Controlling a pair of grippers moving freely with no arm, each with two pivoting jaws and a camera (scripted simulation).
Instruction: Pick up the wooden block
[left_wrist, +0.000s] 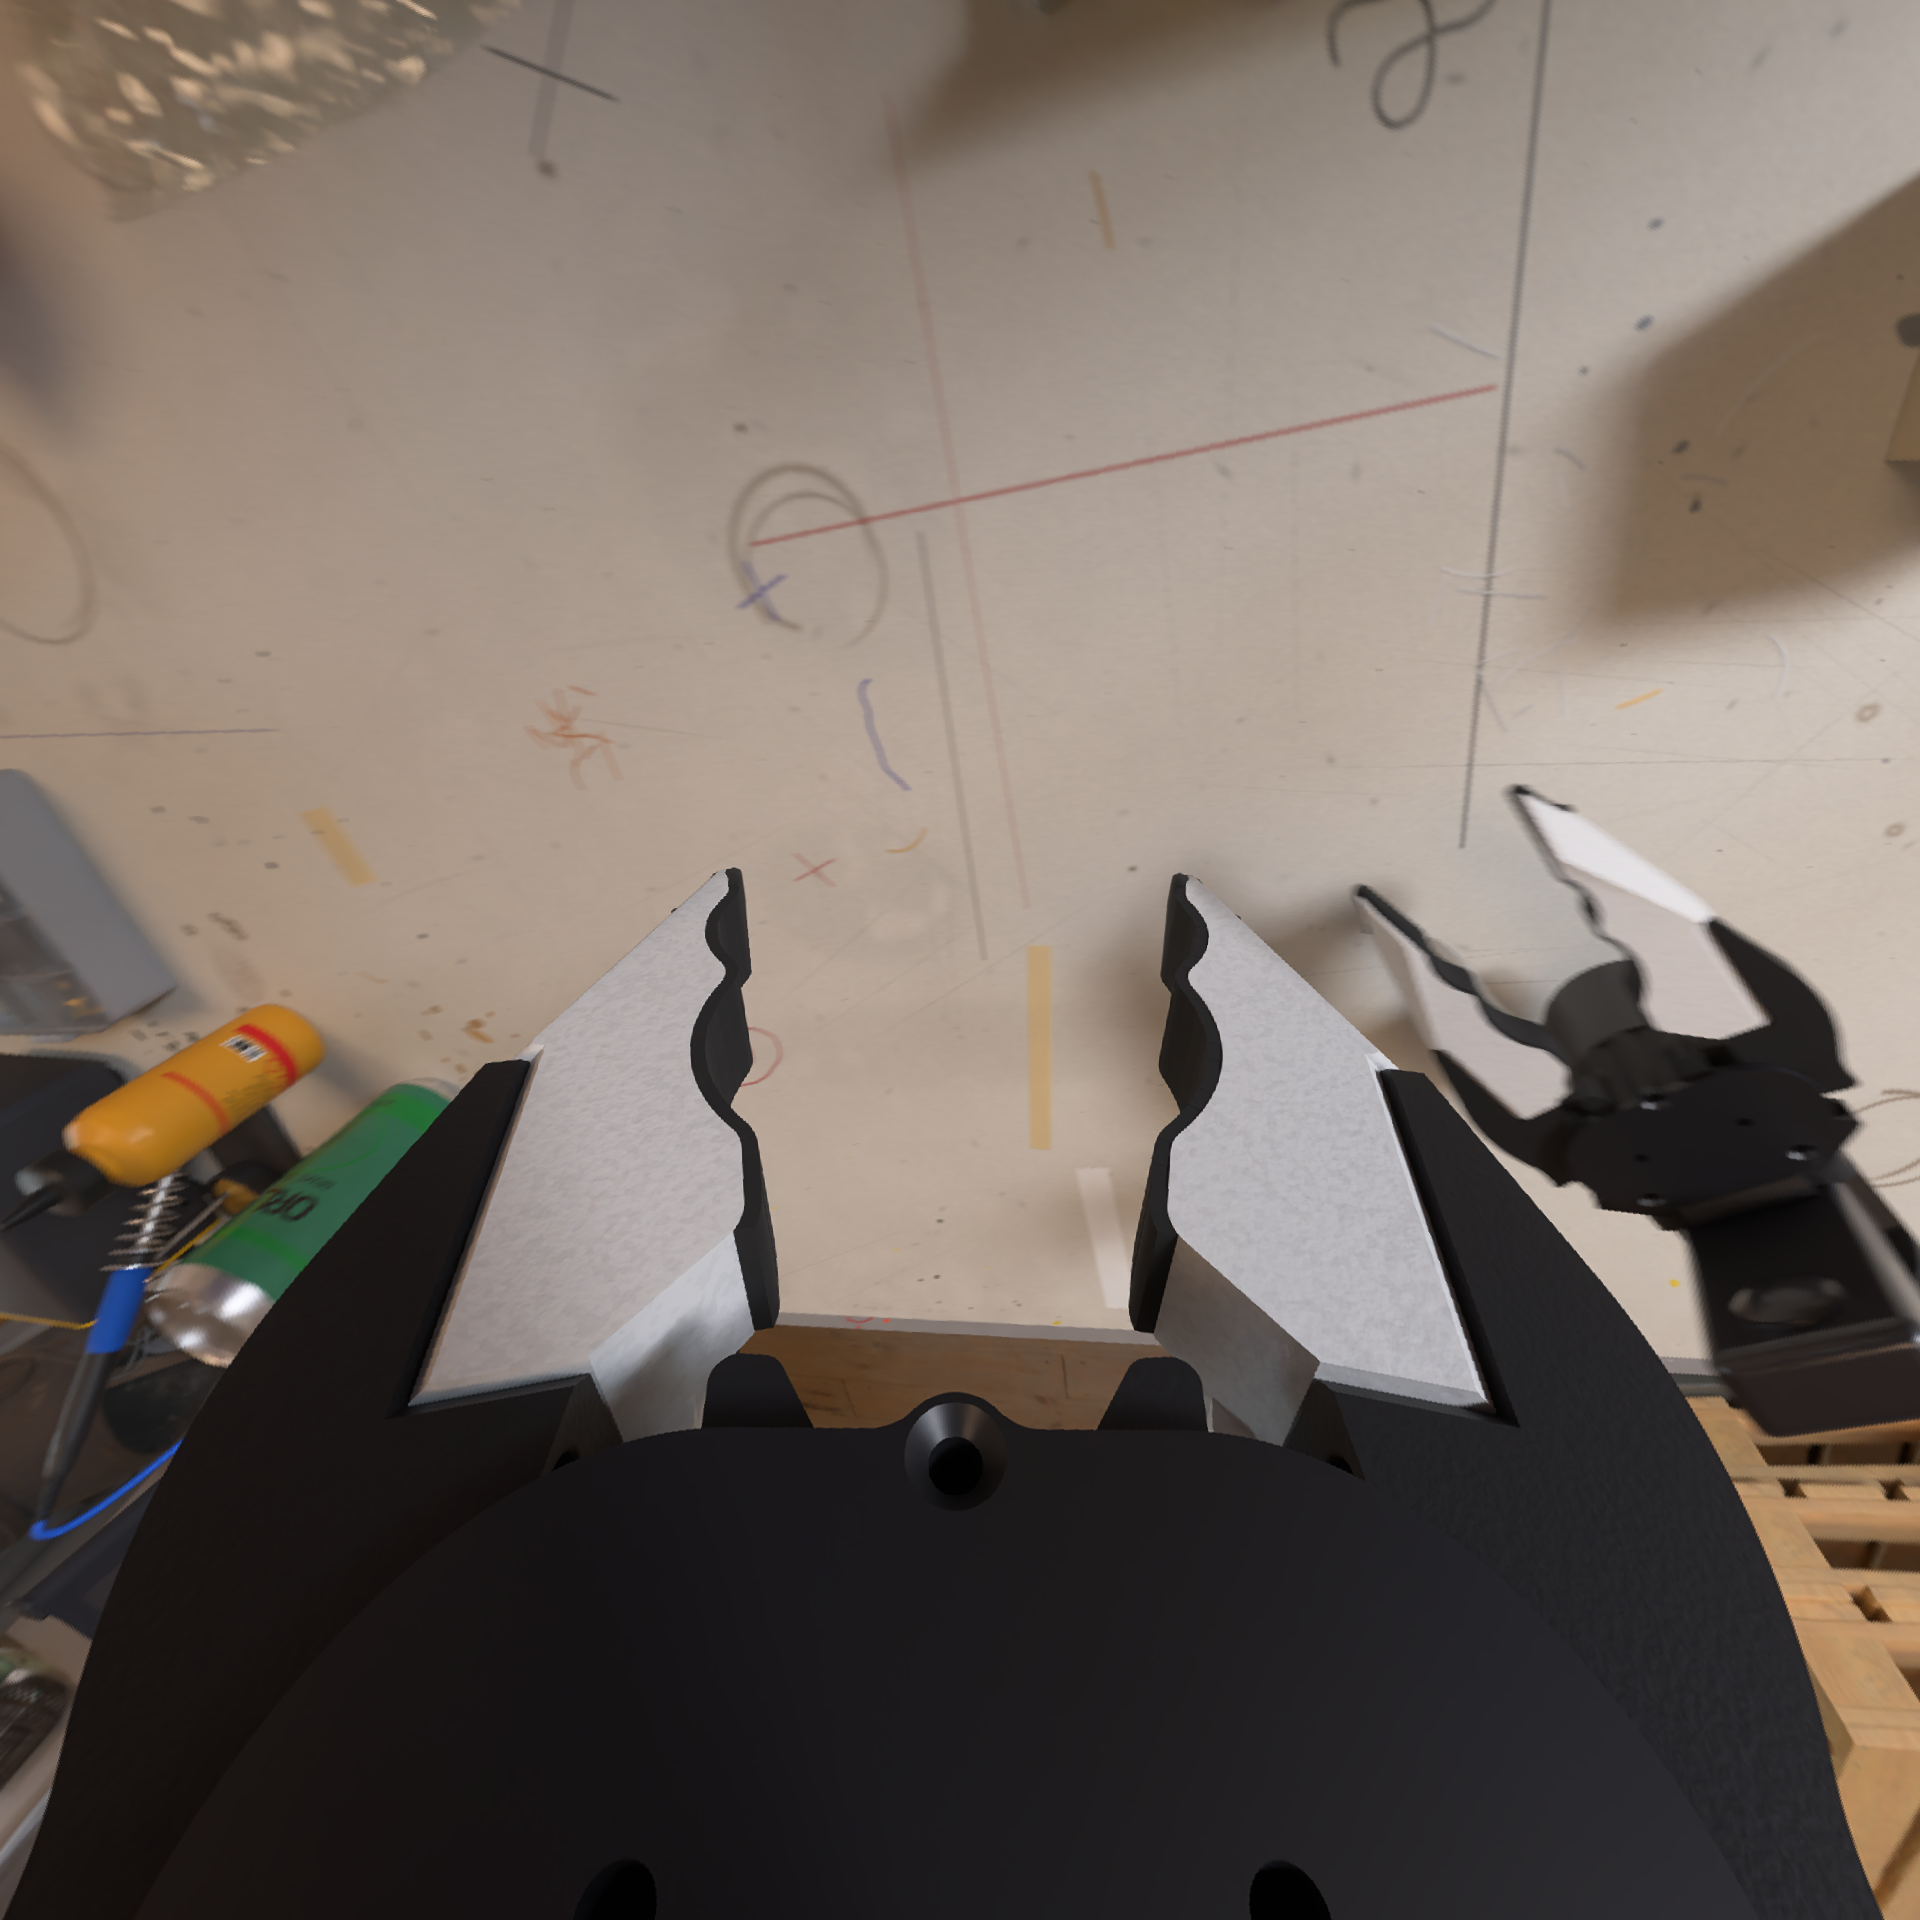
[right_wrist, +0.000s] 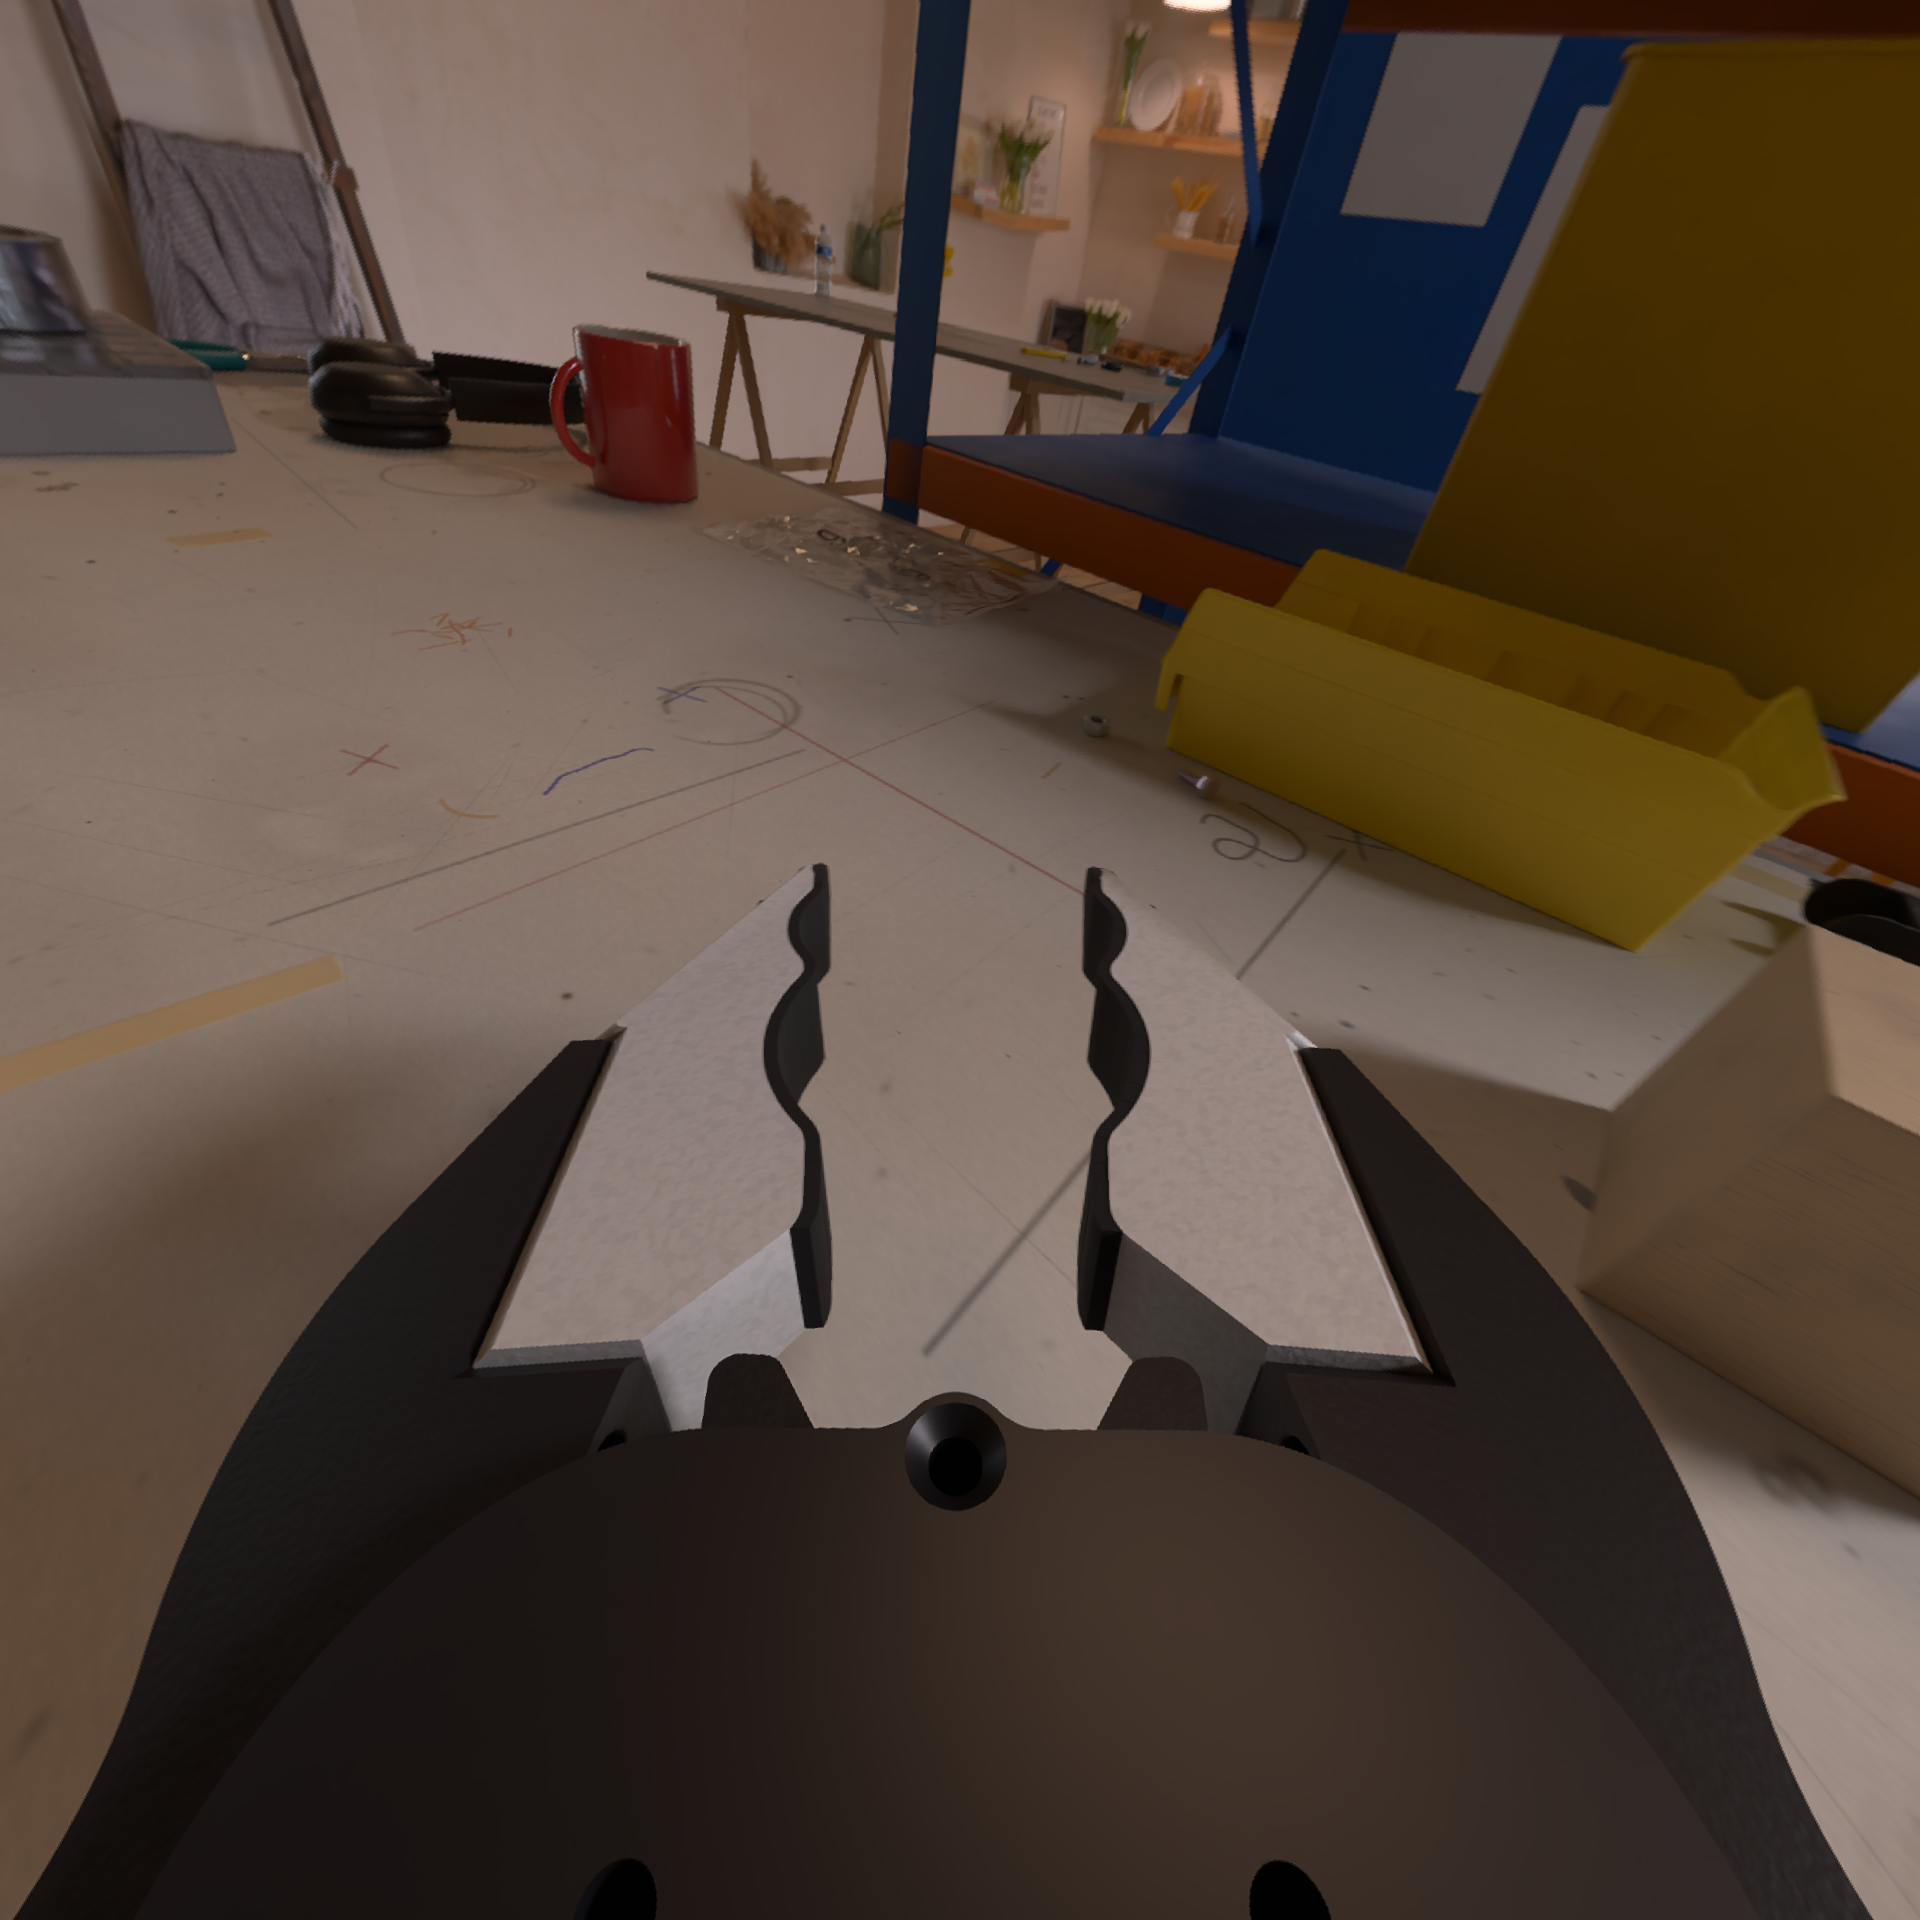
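Note:
A large pale wooden block (right_wrist: 1756, 1195) stands on the table at the right edge of the right wrist view, level with my right gripper's fingers and apart from them. My right gripper (right_wrist: 956, 871) is open and empty, low over the marked tabletop. My left gripper (left_wrist: 954, 878) is open and empty, looking down on the bare marked tabletop (left_wrist: 1039, 364). The right gripper (left_wrist: 1442, 844) also shows in the left wrist view, to the right of my left one. A pale corner (left_wrist: 1907, 416) at that view's right edge may be the block.
A yellow tube (left_wrist: 197, 1086), a green tube (left_wrist: 322, 1184) and a grey box (left_wrist: 62, 914) lie at the left. A wooden pallet (left_wrist: 1829, 1538) lies below the table's edge. A red mug (right_wrist: 636, 416), black headphones (right_wrist: 379, 400), a plastic bag (right_wrist: 883, 566) and a yellow bin (right_wrist: 1455, 748) stand farther off.

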